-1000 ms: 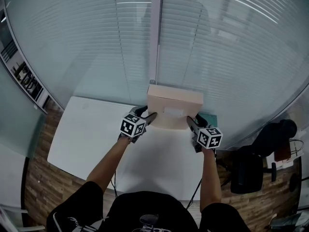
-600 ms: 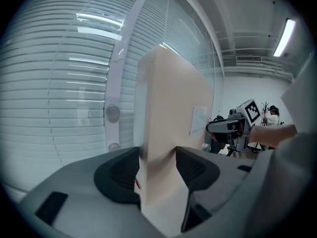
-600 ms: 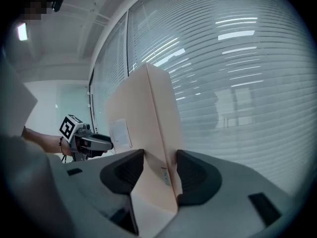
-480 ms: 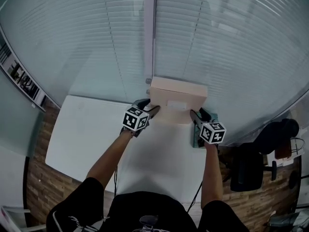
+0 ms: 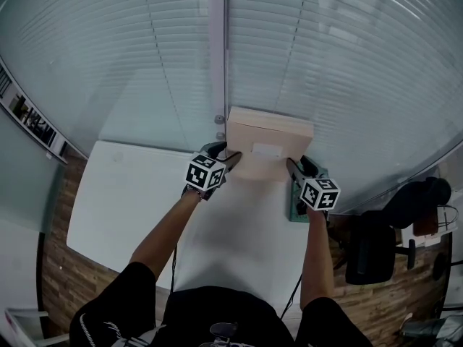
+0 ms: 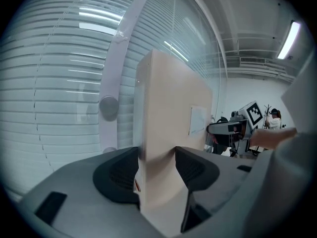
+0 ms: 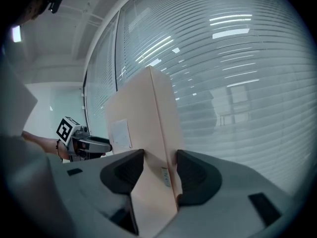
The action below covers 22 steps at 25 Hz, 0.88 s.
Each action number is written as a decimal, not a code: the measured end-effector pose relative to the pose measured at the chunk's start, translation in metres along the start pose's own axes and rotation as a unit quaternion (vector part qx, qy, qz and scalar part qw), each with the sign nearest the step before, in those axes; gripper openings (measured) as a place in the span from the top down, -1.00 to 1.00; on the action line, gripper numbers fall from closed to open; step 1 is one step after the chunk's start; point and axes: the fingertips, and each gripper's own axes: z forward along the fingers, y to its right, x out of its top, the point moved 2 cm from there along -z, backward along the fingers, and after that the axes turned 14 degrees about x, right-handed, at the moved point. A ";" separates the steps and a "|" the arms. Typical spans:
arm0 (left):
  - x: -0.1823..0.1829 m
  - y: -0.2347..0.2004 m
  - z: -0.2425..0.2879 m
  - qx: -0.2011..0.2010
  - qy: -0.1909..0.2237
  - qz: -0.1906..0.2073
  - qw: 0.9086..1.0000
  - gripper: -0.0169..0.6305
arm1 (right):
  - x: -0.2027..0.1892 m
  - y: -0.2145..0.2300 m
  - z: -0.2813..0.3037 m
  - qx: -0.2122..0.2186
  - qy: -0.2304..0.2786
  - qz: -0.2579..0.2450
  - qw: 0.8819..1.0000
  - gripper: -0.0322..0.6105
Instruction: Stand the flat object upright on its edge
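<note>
A flat beige cardboard box (image 5: 266, 144) with a white label stands upright at the far edge of the white table (image 5: 130, 194), close to the glass wall. My left gripper (image 5: 230, 160) is shut on the box's left end, and my right gripper (image 5: 291, 166) is shut on its right end. In the left gripper view the box (image 6: 168, 128) rises tall between the dark pads (image 6: 119, 175), which press on both faces. The right gripper view shows the same box (image 7: 143, 128) pinched between that gripper's pads (image 7: 190, 175).
A glass wall with horizontal blinds (image 5: 325, 63) and a white post (image 5: 217, 49) stands right behind the box. A teal thing (image 5: 298, 210) lies at the table's right edge. A black office chair (image 5: 376, 251) stands on the wooden floor to the right.
Both grippers have carried the box away from me, closer to the glass wall. The hold on it is unchanged.
</note>
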 end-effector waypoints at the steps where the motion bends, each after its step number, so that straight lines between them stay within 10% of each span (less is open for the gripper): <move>1: 0.000 -0.001 0.002 0.000 0.000 -0.002 1.000 0.21 | 0.001 0.002 0.002 -0.001 0.000 0.000 1.000 0.20; 22: -0.015 -0.005 0.029 0.005 -0.010 -0.008 1.000 0.21 | -0.016 0.029 0.021 -0.020 -0.013 0.014 1.000 0.20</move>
